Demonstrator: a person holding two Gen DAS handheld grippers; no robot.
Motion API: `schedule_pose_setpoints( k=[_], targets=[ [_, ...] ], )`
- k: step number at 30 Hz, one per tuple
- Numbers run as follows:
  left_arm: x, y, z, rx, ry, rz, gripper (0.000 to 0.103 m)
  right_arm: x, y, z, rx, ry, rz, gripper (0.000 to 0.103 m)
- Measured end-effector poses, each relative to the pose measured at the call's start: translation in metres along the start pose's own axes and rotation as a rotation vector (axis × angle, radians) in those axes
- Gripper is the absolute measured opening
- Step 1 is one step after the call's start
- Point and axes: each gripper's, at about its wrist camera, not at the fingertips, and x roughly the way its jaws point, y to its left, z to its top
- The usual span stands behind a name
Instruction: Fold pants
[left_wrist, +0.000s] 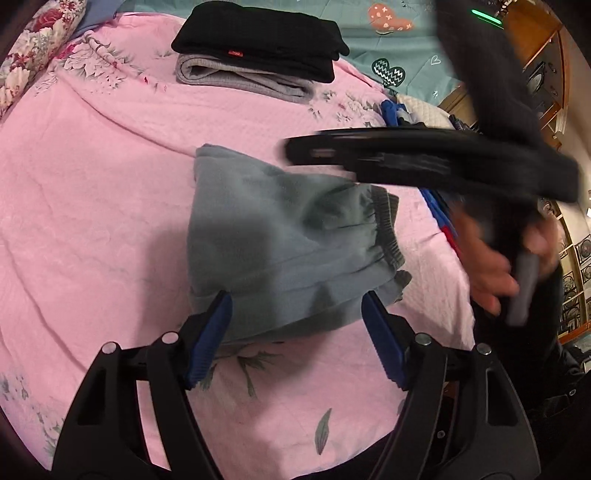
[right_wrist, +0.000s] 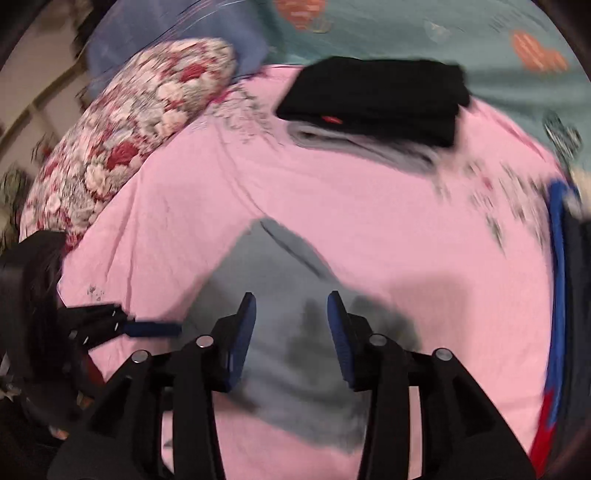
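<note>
Grey-blue pants (left_wrist: 280, 243) lie folded into a compact bundle on the pink bedspread (left_wrist: 92, 177), ribbed cuffs at the right. My left gripper (left_wrist: 297, 306) is open, its blue pads at the bundle's near edge and holding nothing. The right gripper shows blurred above the bundle in the left wrist view (left_wrist: 295, 151). In the right wrist view the pants (right_wrist: 291, 317) lie below my right gripper (right_wrist: 291, 306), which is open and empty. The left gripper's blue pad (right_wrist: 153, 328) shows at the pants' left edge.
A stack of folded black (left_wrist: 258, 40) and grey (left_wrist: 236, 77) clothes sits at the far side of the bed. A floral pillow (right_wrist: 122, 147) lies at the far left. Blue and red clothing (left_wrist: 439, 214) lies at the right edge. A teal quilt (left_wrist: 406, 48) lies behind.
</note>
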Motion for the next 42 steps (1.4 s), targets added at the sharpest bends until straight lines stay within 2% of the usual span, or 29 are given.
schedule_pose_setpoints(
  k=[3,5,7,9,10,11,12,17,20,22,24,25,26,27,28,30,32,33,35,38,42],
  targets=[
    [0.005,-0.007,0.006,0.018,-0.001,-0.044,0.074,0.053,0.008,0.038,-0.064,0.125,0.008,0.042],
    [0.014,-0.012,0.009,0.043,0.008,-0.052,0.074,0.082,0.011,0.052,-0.09,0.197,0.061,0.042],
    [0.028,-0.014,0.009,0.051,0.043,-0.067,0.074,0.104,0.009,0.059,-0.091,0.261,0.097,0.042],
    [0.045,-0.012,0.007,0.041,0.103,-0.083,0.074,0.121,0.009,0.061,-0.109,0.315,0.075,0.042],
    [0.052,-0.011,0.004,0.037,0.125,-0.085,0.073,0.125,0.007,0.056,-0.106,0.332,0.074,0.034],
    [0.055,-0.012,0.0,0.047,0.125,-0.081,0.074,0.132,0.005,0.053,-0.085,0.355,0.108,0.012],
    [0.054,-0.014,-0.002,0.064,0.112,-0.074,0.074,0.134,0.006,0.051,-0.077,0.359,0.13,0.012],
    [0.054,-0.012,-0.004,0.056,0.106,-0.077,0.075,0.118,0.003,0.065,-0.04,0.255,0.026,0.008],
    [0.055,-0.008,-0.002,0.037,0.112,-0.097,0.074,0.139,0.001,0.066,-0.046,0.294,0.024,0.008],
    [0.05,-0.005,0.003,0.029,0.12,-0.101,0.074,0.145,0.004,0.066,-0.083,0.285,0.01,0.009],
    [0.03,-0.001,0.005,0.021,0.088,-0.113,0.074,0.14,0.005,0.069,-0.093,0.283,0.007,0.021],
    [0.017,0.002,0.007,0.018,0.052,-0.098,0.076,0.133,0.003,0.071,-0.084,0.278,-0.001,0.036],
    [0.002,0.007,0.01,0.009,0.009,-0.067,0.08,0.124,0.0,0.071,-0.072,0.261,-0.011,0.044],
    [-0.01,0.013,0.012,-0.009,-0.022,-0.032,0.088,0.109,-0.003,0.072,-0.059,0.22,-0.025,0.045],
    [-0.02,0.023,0.015,-0.04,-0.043,0.007,0.089,0.087,-0.007,0.072,-0.048,0.168,-0.039,0.046],
    [-0.026,0.041,0.018,-0.097,-0.044,0.022,0.089,0.048,-0.018,0.063,-0.026,0.084,-0.067,0.055],
    [-0.018,0.062,0.02,-0.185,-0.004,-0.011,0.089,0.015,-0.032,0.047,0.027,0.008,-0.106,0.078],
    [-0.011,0.07,0.022,-0.22,0.022,-0.038,0.089,0.0,-0.041,0.033,0.064,-0.023,-0.127,0.082],
    [0.008,0.081,0.027,-0.269,0.073,-0.072,0.089,-0.021,-0.058,0.003,0.144,-0.048,-0.129,0.086],
    [0.033,0.089,0.03,-0.306,0.138,-0.108,0.089,-0.032,-0.075,-0.046,0.246,-0.015,-0.074,0.086],
    [0.051,0.078,0.035,-0.29,0.167,-0.141,0.089,-0.038,-0.09,-0.107,0.391,0.007,-0.024,0.086]
  ],
)
